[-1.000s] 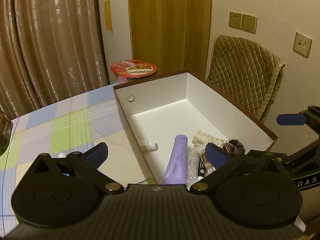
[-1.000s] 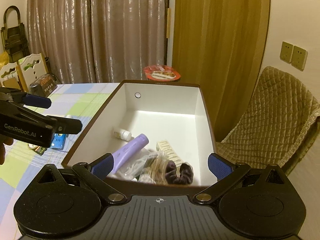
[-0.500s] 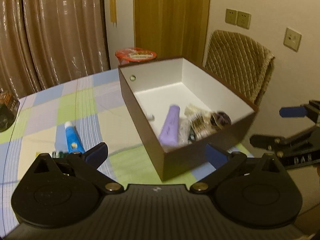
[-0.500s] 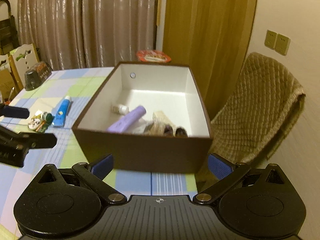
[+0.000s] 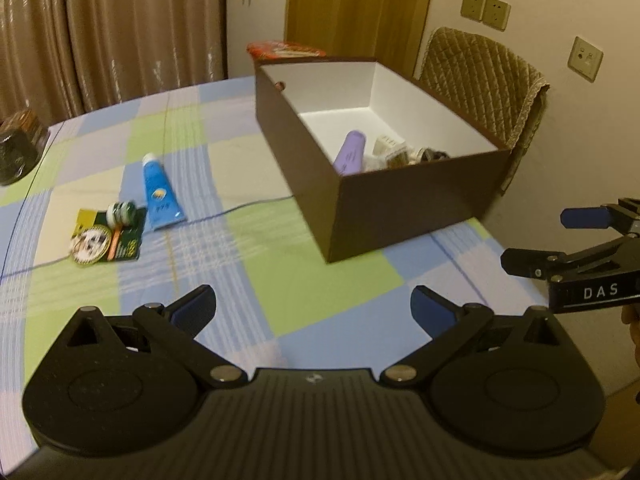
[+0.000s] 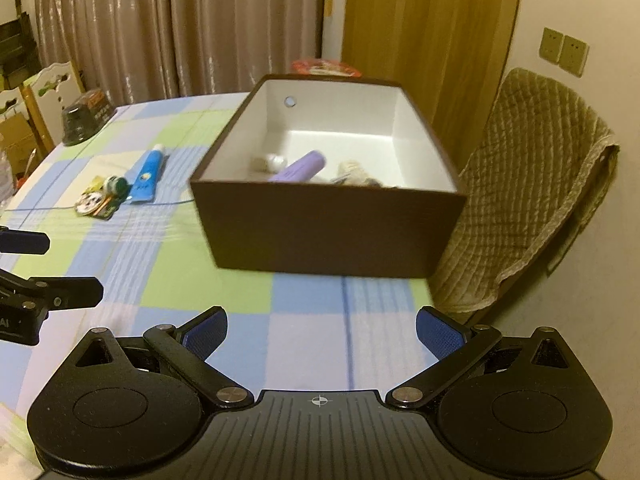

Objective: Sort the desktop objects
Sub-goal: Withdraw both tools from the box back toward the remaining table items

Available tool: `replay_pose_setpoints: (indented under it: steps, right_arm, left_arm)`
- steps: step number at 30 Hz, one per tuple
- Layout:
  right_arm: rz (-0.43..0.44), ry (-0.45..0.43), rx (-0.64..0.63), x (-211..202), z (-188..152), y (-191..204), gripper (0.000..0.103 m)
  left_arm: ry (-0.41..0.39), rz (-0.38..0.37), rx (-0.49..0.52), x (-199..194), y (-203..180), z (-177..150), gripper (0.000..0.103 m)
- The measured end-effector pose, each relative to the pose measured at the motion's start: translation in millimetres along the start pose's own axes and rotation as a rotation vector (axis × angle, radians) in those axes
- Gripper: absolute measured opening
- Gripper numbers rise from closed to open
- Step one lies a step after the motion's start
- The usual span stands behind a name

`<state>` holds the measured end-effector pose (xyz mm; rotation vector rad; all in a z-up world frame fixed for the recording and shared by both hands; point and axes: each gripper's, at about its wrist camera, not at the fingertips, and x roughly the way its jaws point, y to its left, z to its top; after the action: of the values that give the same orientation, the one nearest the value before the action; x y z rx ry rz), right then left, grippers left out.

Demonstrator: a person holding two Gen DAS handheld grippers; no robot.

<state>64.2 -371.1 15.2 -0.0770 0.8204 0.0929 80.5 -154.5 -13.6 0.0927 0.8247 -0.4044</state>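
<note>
A brown box (image 5: 400,216) (image 6: 332,232) with a white inside stands on the checked tablecloth. In it lie a purple tube (image 5: 351,153) (image 6: 299,167), a small white bottle (image 6: 273,161) and other small items. On the cloth to its left rest a blue tube (image 5: 159,192) (image 6: 146,176) and a green packet with a round badge (image 5: 105,236) (image 6: 99,201). My left gripper (image 5: 313,307) is open over the near cloth, holding nothing. My right gripper (image 6: 321,330) is open too, short of the box's near wall, and empty.
A quilted chair (image 5: 484,80) (image 6: 528,184) stands right of the table. A red-lidded bowl (image 5: 285,49) (image 6: 325,68) sits behind the box. A dark container (image 5: 18,148) (image 6: 83,116) is at the far left. Curtains and a wooden door fill the back.
Both grippers have pulled back and away from above the box toward the table's near edge. The box now looks smaller and farther off. Both stayed open.
</note>
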Motion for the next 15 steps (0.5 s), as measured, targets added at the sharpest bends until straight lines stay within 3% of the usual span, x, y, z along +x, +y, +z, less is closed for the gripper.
replay_pose_setpoints:
  steps: [15]
  right_arm:
    - [0.106, -0.013, -0.084, 3, -6, 91, 0.103]
  left_arm:
    - [-0.012, 0.128, -0.100, -47, 83, -42, 0.102]
